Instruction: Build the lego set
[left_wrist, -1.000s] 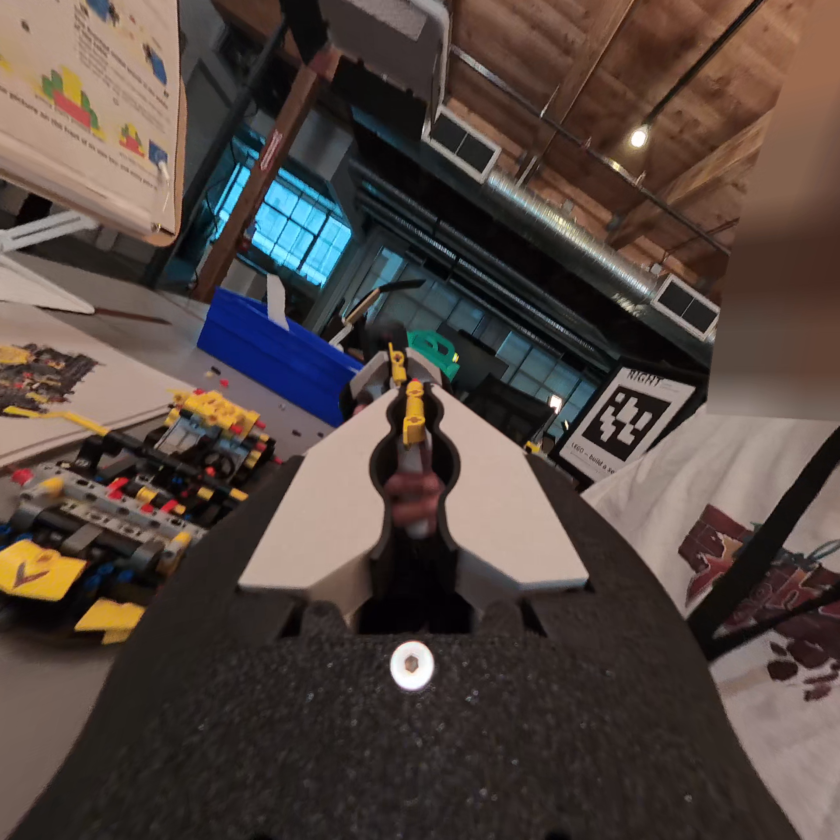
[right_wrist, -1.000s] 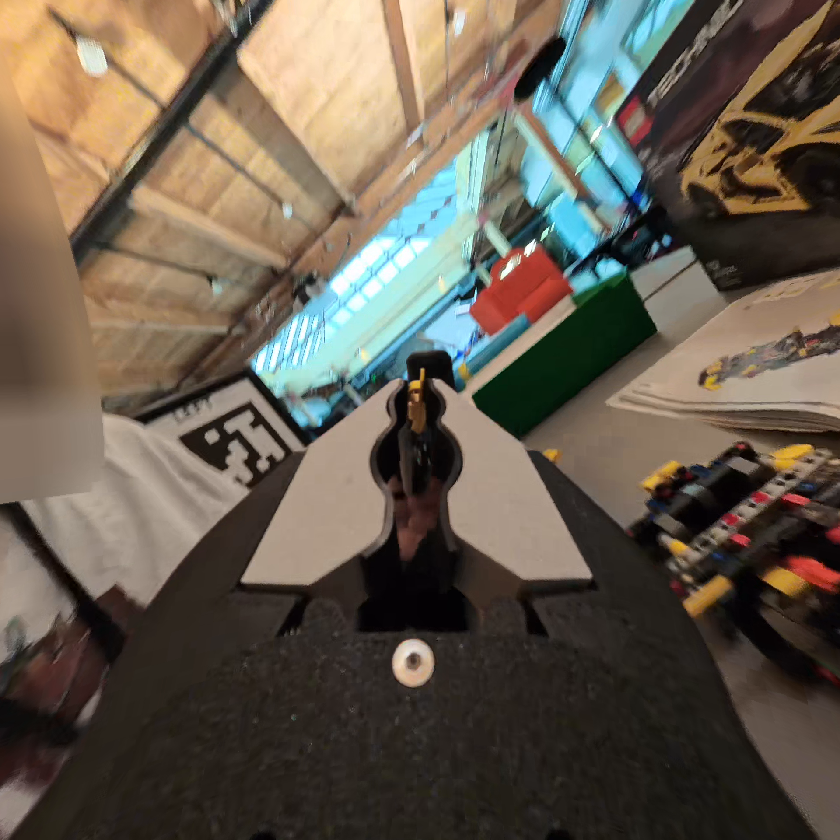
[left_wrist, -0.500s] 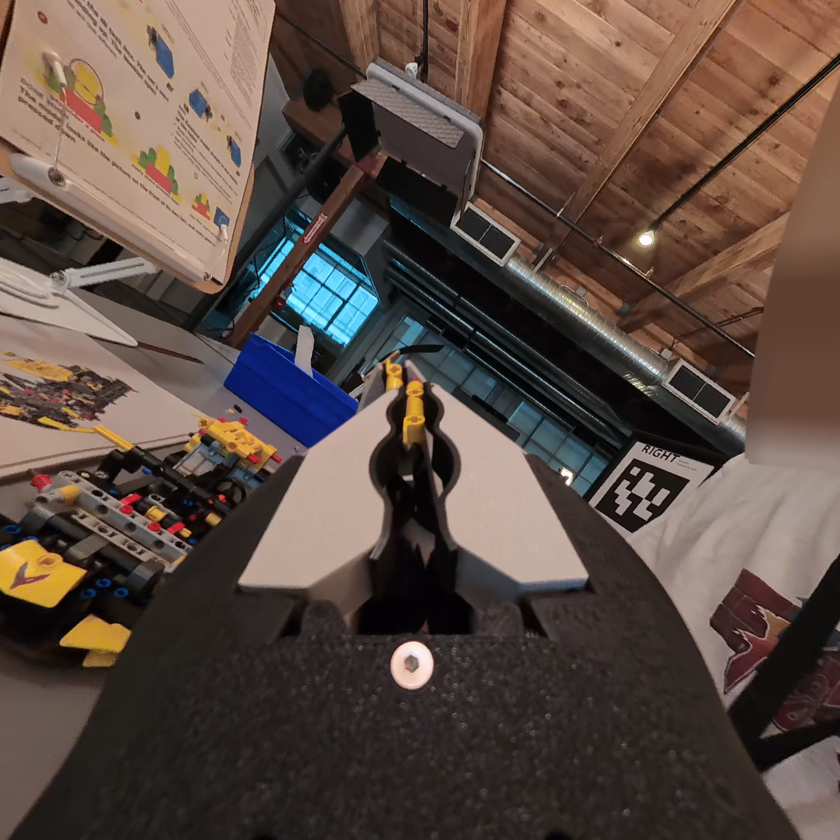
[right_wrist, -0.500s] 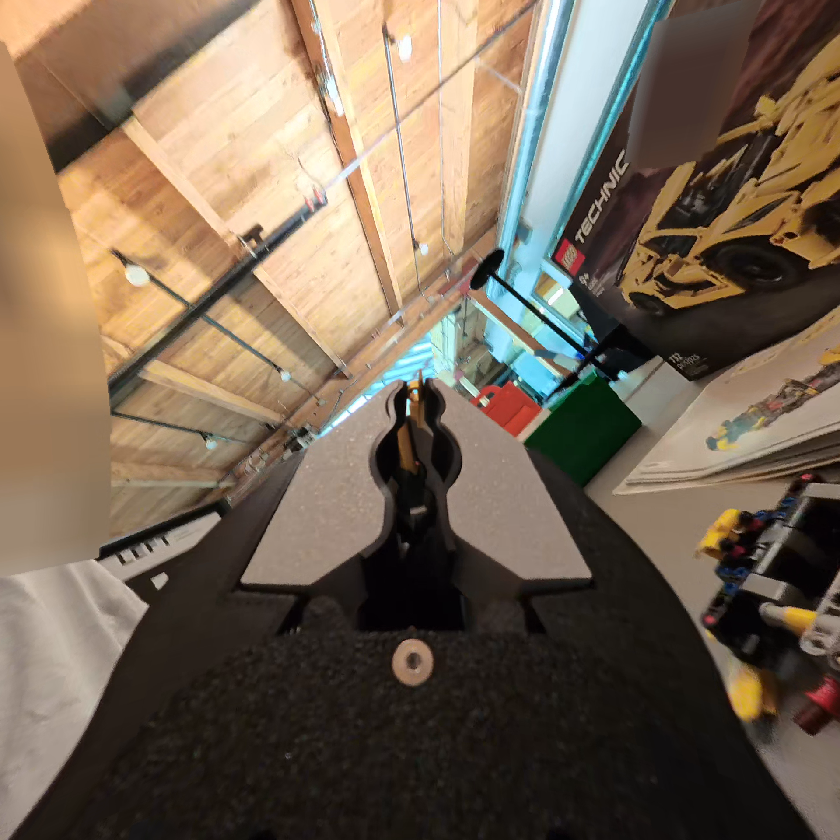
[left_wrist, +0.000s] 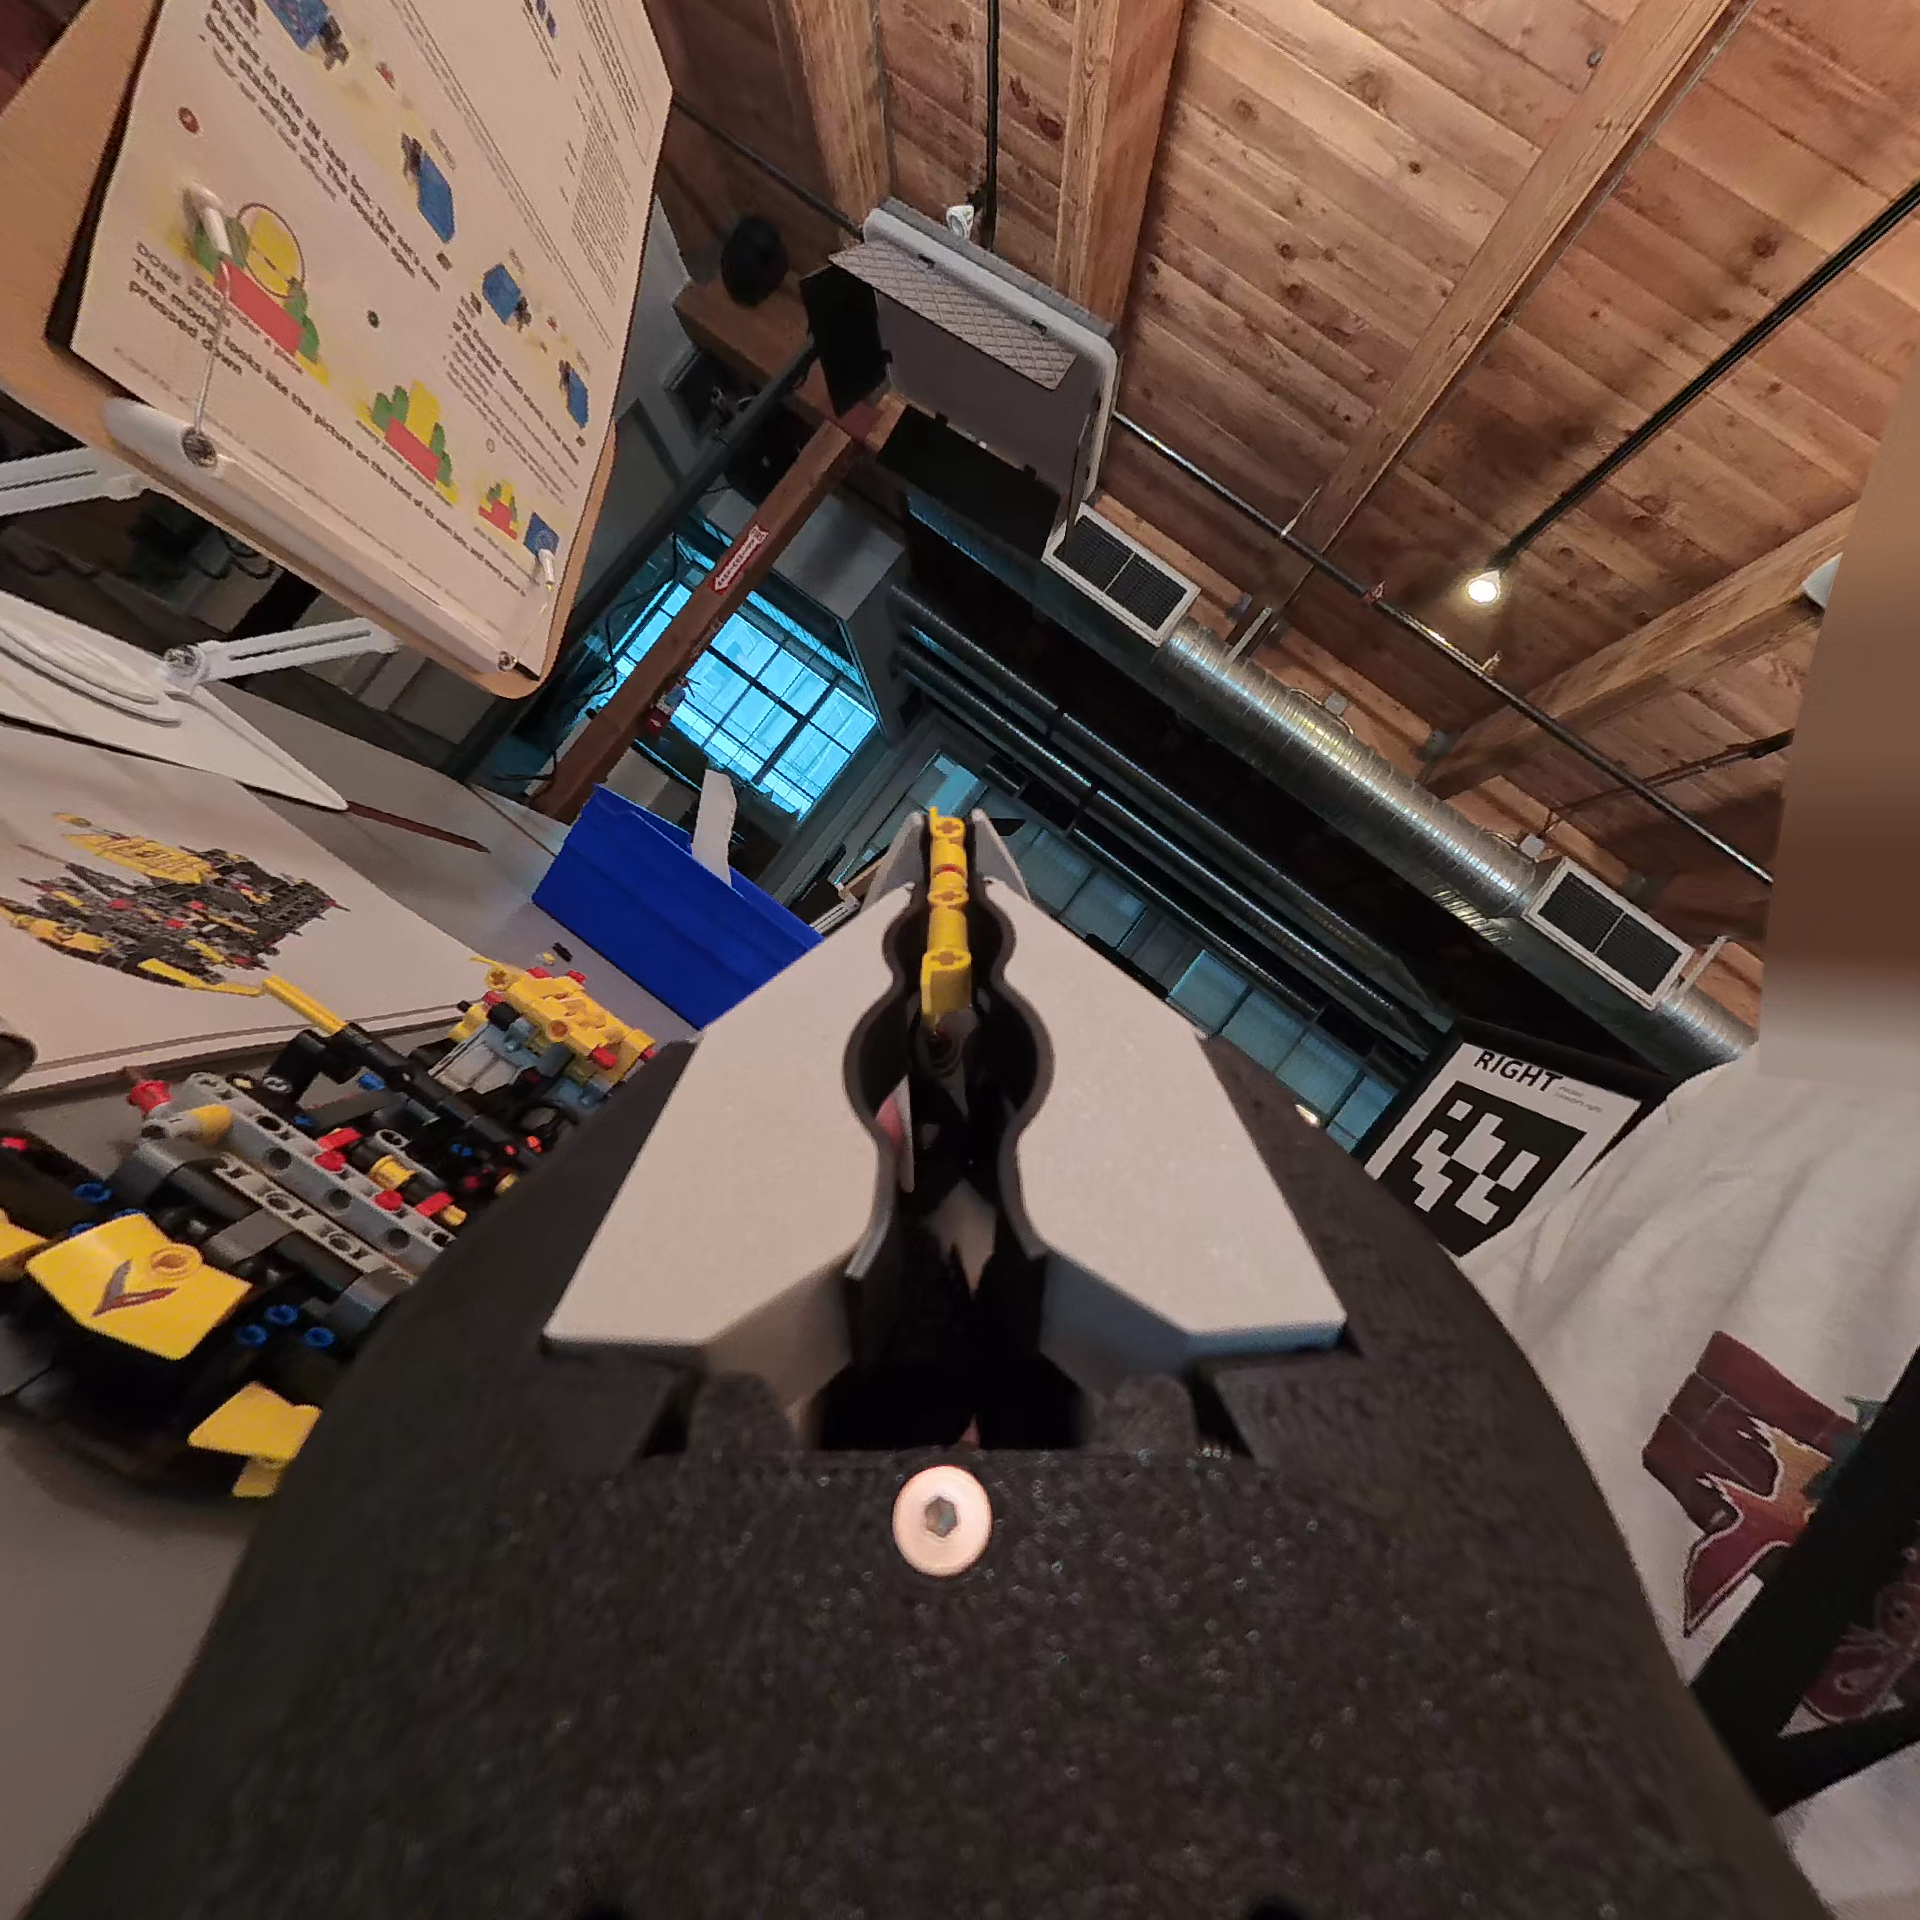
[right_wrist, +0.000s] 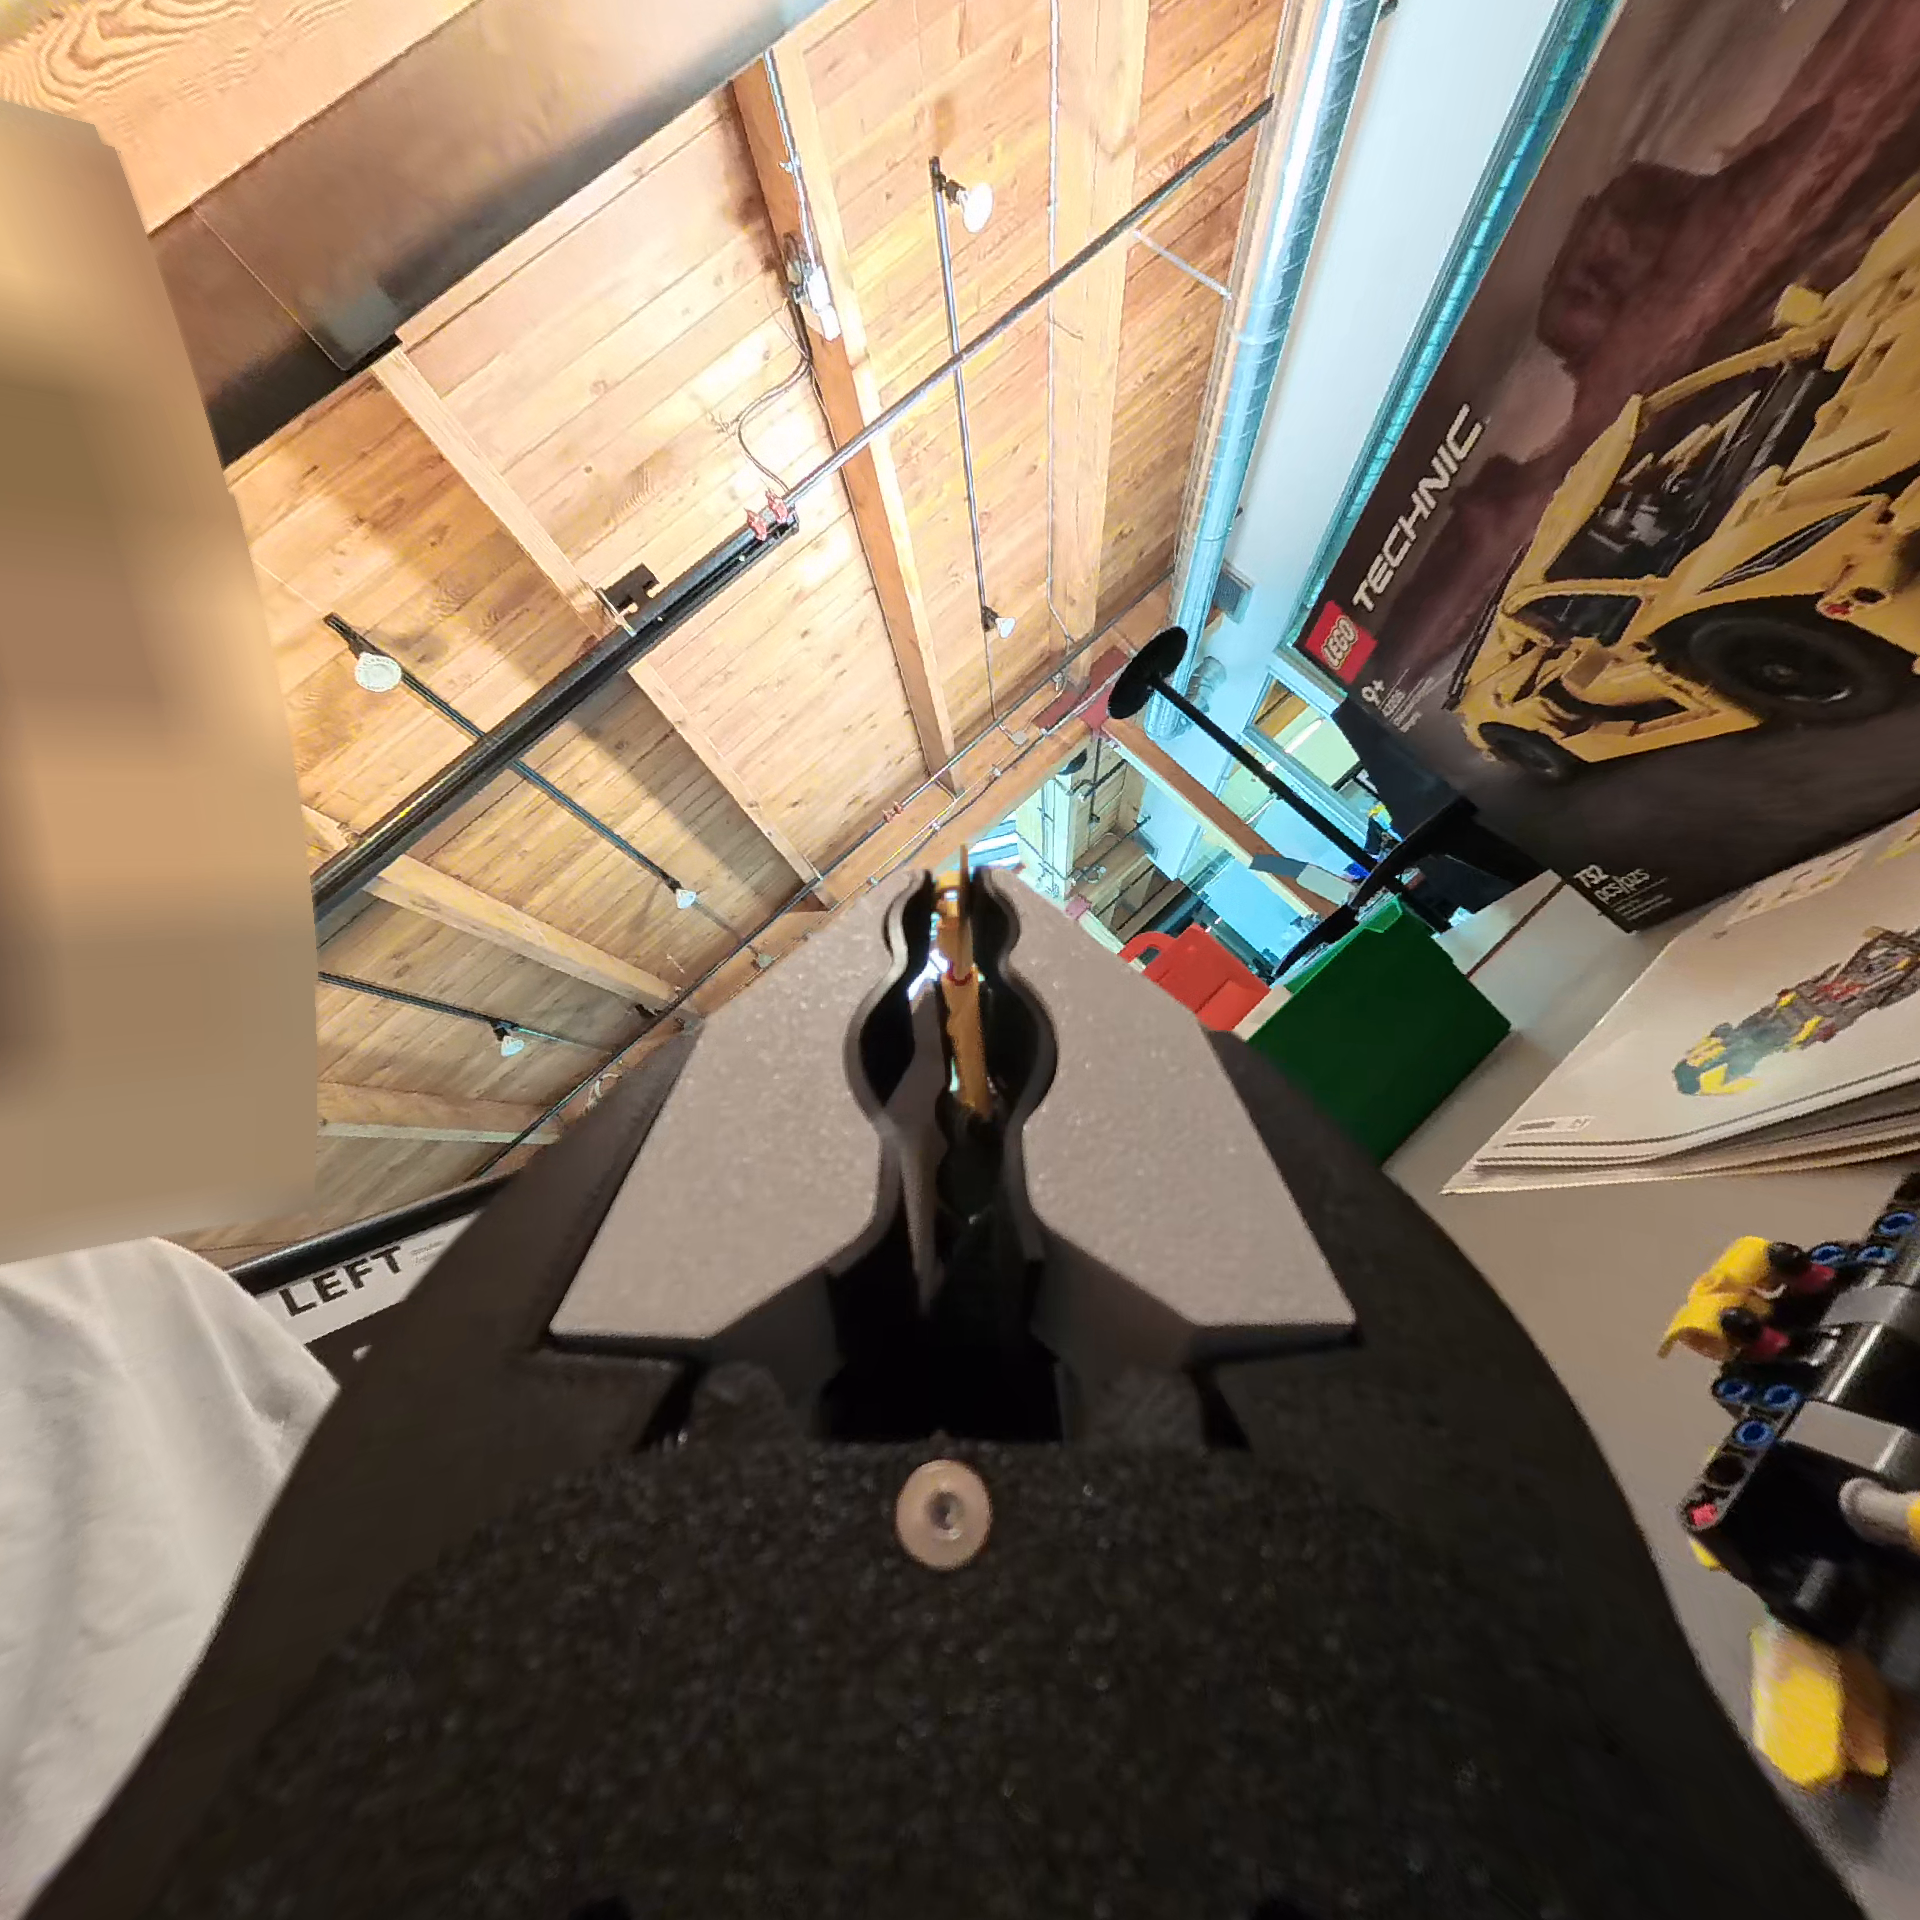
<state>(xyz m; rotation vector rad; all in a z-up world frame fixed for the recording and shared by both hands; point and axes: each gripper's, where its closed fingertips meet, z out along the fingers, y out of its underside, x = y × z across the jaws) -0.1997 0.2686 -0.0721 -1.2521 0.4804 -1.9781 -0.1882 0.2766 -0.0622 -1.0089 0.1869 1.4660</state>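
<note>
Both tongs have tilted up from the counter (left_wrist: 94, 1621), left tongs (left_wrist: 948, 883) and right tongs (right_wrist: 956, 899) each clamped on the yellow piece (left_wrist: 945, 951), leaving the half-built car (left_wrist: 312, 1174) at nine o'clock waiting.

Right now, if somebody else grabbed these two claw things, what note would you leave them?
Left gripper: shut on a yellow lego piece, raised and aimed at the ceiling.
Right gripper: shut on a thin yellowish piece, also raised.
Whether both hold one piece, the views cannot settle.
Half-built car model sits on the grey table, instruction booklet beside it, set box behind.
Done: chassis partly assembled.
Left: probably fit the held parts onto the model, then continue.
</note>
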